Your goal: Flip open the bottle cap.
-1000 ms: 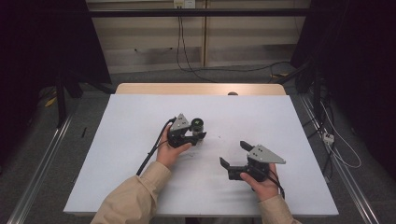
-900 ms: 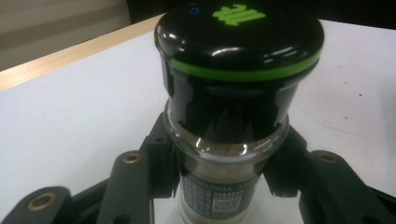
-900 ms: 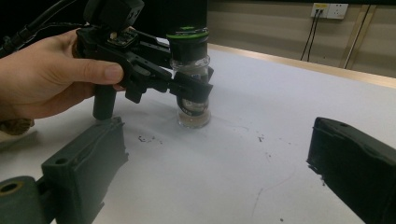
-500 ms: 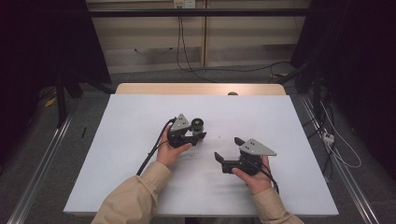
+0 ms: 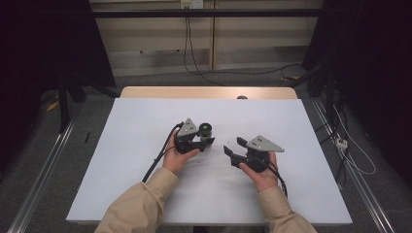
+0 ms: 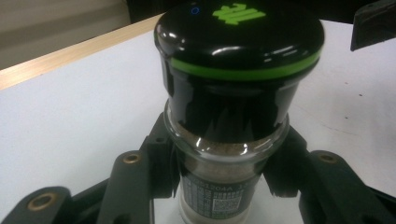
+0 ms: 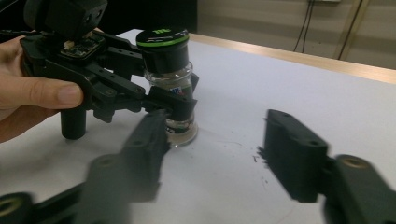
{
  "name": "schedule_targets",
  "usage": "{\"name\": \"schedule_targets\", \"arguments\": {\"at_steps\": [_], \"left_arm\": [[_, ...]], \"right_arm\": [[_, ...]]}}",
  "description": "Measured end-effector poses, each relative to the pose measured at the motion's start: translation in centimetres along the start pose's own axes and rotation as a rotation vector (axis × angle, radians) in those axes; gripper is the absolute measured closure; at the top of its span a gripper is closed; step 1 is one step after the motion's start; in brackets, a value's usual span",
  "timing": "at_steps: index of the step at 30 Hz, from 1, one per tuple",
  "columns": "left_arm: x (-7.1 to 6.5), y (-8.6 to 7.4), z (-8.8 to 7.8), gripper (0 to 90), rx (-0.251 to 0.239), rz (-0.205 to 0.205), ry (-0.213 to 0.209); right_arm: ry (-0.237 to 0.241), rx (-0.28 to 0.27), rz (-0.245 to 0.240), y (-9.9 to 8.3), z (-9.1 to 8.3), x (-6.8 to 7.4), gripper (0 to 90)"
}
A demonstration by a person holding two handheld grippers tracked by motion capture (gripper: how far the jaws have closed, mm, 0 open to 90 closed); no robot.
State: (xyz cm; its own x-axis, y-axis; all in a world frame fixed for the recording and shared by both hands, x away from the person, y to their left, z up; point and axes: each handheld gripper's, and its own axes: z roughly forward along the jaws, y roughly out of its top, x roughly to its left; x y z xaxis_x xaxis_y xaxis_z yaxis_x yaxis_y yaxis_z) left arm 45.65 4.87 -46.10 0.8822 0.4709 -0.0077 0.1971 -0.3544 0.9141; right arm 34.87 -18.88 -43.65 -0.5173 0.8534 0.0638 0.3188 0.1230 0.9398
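A glass grinder jar (image 5: 206, 130) with a black, green-ringed cap stands upright on the white table (image 5: 145, 145) near the middle. My left gripper (image 5: 206, 141) is shut on its glass body below the cap; in the left gripper view the jar (image 6: 238, 70) sits between both jaws, with brownish powder inside. My right gripper (image 5: 234, 145) hovers just right of it, pointing at it. Its jaws have just been closing and stand apart with nothing between them. The right gripper view shows the jar (image 7: 168, 60) and the left gripper (image 7: 175, 100) beyond the right gripper (image 7: 219, 149).
A wooden strip (image 5: 209, 92) runs along the table's far edge, with a small dark object (image 5: 241, 97) on it. A few dark specks (image 7: 257, 156) lie on the sheet near the right jaw. Cables trail from both grippers toward the person.
The right gripper has moved left toward the jar, and its jaws have narrowed. The left hand and the jar have stayed put.
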Motion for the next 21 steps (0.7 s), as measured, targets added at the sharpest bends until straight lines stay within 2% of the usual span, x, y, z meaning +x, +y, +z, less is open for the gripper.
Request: {"name": "schedule_targets", "arguments": {"at_steps": [3, 9, 14, 21], "left_arm": [[0.0, 0.0, 0.0, 53.2, 0.000, 0.002, 0.001], [0.0, 0.0, 0.0, 53.2, -0.004, -0.004, 0.002], [-0.1, 0.0, 0.0, 53.2, -0.004, -0.003, 0.003], [-0.1, 0.0, 0.0, 53.2, -0.004, -0.004, 0.003]], "right_arm": [[0.008, -0.008, -0.007, 0.5, 0.4, 0.1, 50.0], [0.009, -0.005, -0.021, 1.2, 1.2, 0.5, 54.5], [0.016, 0.005, -0.008, 1.3, 1.7, 0.5, 58.6], [0.039, 0.016, -0.013, 1.7, 2.2, 0.7, 77.3]]}}
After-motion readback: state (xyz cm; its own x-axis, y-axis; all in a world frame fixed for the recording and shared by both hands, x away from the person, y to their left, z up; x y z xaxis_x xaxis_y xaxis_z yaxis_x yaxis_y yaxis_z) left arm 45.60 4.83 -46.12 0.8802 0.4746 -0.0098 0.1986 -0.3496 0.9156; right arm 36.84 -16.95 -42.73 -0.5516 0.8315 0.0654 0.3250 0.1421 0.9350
